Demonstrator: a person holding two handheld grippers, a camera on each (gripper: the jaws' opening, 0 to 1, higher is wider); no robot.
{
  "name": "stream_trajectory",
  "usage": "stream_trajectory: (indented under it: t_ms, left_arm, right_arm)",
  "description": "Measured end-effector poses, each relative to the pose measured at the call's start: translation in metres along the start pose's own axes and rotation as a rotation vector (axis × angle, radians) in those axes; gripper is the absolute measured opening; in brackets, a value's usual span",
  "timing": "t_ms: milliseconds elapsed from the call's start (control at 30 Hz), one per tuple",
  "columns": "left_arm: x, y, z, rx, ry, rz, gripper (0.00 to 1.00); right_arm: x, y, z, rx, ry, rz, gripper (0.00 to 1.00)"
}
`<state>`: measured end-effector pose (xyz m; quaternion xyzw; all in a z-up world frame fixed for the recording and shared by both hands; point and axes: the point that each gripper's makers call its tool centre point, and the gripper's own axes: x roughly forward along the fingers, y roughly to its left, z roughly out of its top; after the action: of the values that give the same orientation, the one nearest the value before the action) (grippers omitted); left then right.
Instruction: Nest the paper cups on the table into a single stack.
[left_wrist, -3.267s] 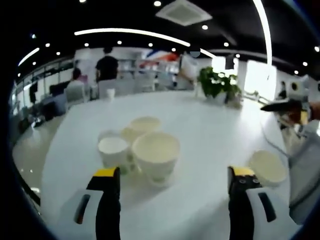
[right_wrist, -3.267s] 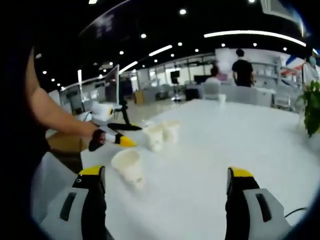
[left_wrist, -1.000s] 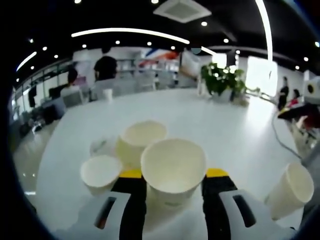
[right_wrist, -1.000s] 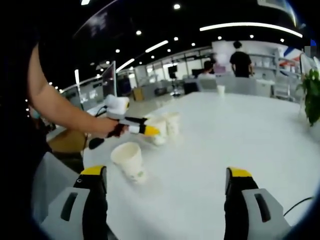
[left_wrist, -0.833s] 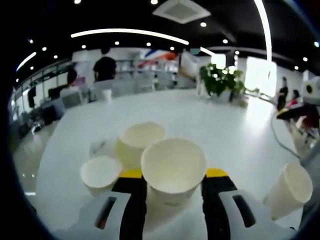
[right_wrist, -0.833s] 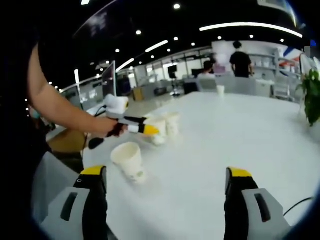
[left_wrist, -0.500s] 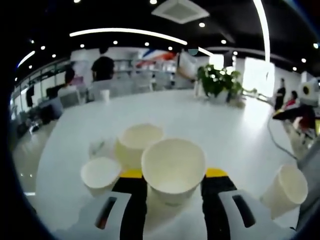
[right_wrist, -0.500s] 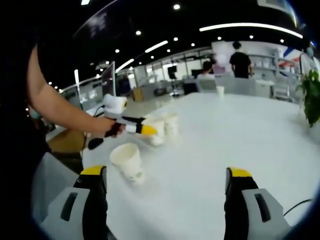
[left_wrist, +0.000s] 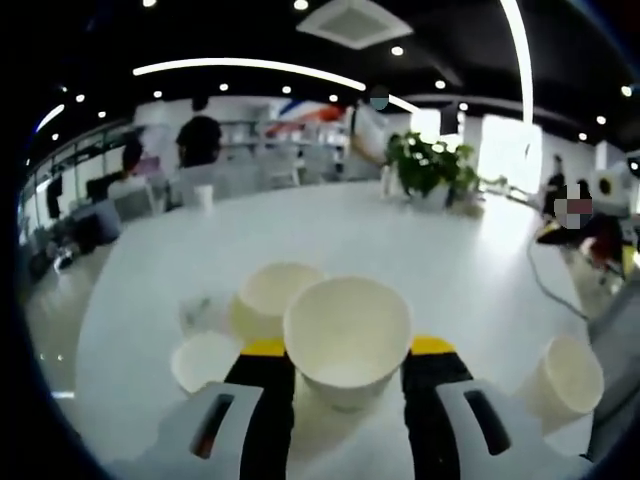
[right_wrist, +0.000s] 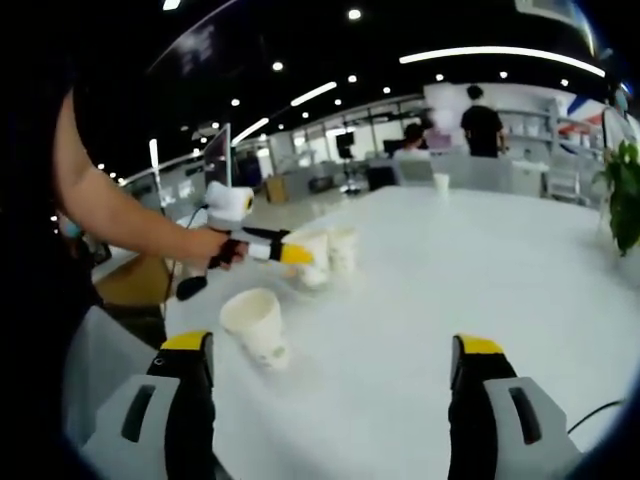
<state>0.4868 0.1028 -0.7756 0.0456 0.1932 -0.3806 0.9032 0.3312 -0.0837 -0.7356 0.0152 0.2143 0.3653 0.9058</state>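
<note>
Left gripper (left_wrist: 347, 348) clamped on paper cup (left_wrist: 347, 338); right gripper (right_wrist: 330, 345) gaping, lone cup (right_wrist: 256, 325) at ten o'clock.

Cream paper cups (left_wrist: 347, 340) sit on a glossy white desk (left_wrist: 330, 235). Beyond the cups, the plant (left_wrist: 427, 165) is leafy green. The black jaws are yellow-tipped.

Matt paper cups (left_wrist: 347, 341) on a glossy white table (left_wrist: 440, 260).
</note>
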Motion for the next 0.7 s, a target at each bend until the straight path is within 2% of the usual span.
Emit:
stream_trajectory:
  t_ms: [500, 700]
  left_arm:
    - [-0.007, 0.013, 0.025, 0.006, -0.025, -0.006, 0.39]
    - [-0.010, 0.014, 0.034, 0.008, -0.023, -0.028, 0.38]
  right_arm:
    - [0.003, 0.001, 0.004, -0.006, -0.005, 0.005, 0.97]
    - [0.003, 0.004, 0.005, -0.006, -0.009, 0.010, 0.97]
